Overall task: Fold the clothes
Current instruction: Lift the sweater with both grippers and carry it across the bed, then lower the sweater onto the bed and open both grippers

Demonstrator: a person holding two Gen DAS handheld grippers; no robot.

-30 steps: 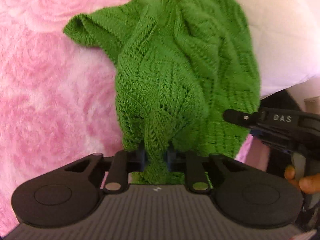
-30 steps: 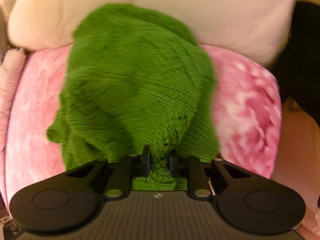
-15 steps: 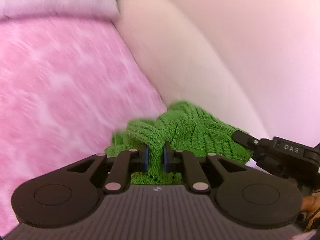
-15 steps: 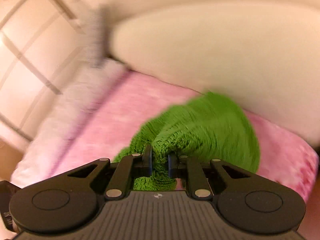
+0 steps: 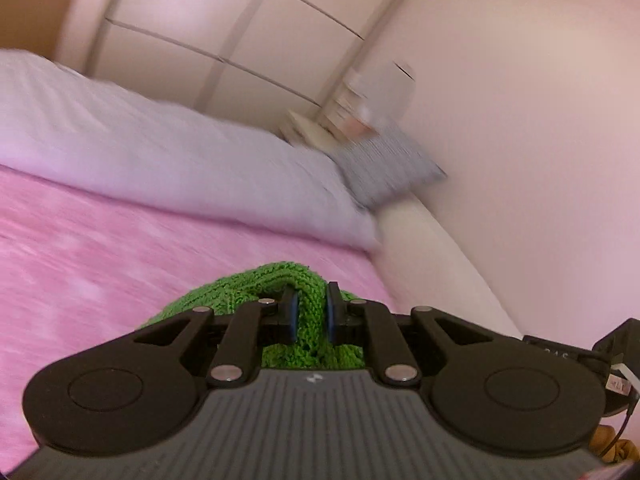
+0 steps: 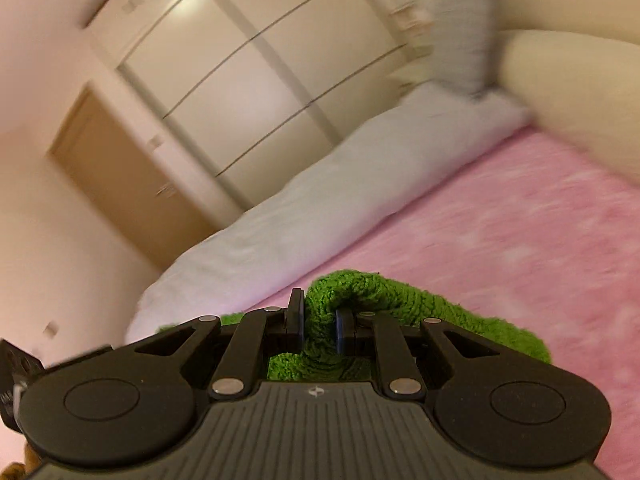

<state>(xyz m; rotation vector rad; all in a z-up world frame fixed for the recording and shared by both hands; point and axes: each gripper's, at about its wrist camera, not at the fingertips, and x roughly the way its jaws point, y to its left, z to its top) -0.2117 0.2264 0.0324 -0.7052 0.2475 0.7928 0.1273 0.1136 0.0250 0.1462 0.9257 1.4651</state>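
Observation:
A green knitted sweater [image 5: 276, 280] is pinched in both grippers above a pink fleece blanket [image 5: 100, 264] on a bed. My left gripper [image 5: 310, 312] is shut on a bunched fold of the sweater. My right gripper [image 6: 320, 320] is shut on another fold of the sweater [image 6: 368, 288], which trails off to the right over the blanket [image 6: 520, 248]. Most of the sweater hangs below the grippers, hidden by their bodies.
A white duvet [image 5: 140, 148] lies along the blanket's far side, also in the right wrist view [image 6: 320, 196]. A cream headboard cushion [image 5: 436, 264] and a grey pillow [image 5: 388, 164] sit at the bed's end. A white wardrobe [image 6: 256, 60] and wooden door [image 6: 124, 184] stand behind.
Both grippers have swung upward with the sweater still held. The views tilted from looking down on the hanging sweater to looking across the bed at the wardrobe.

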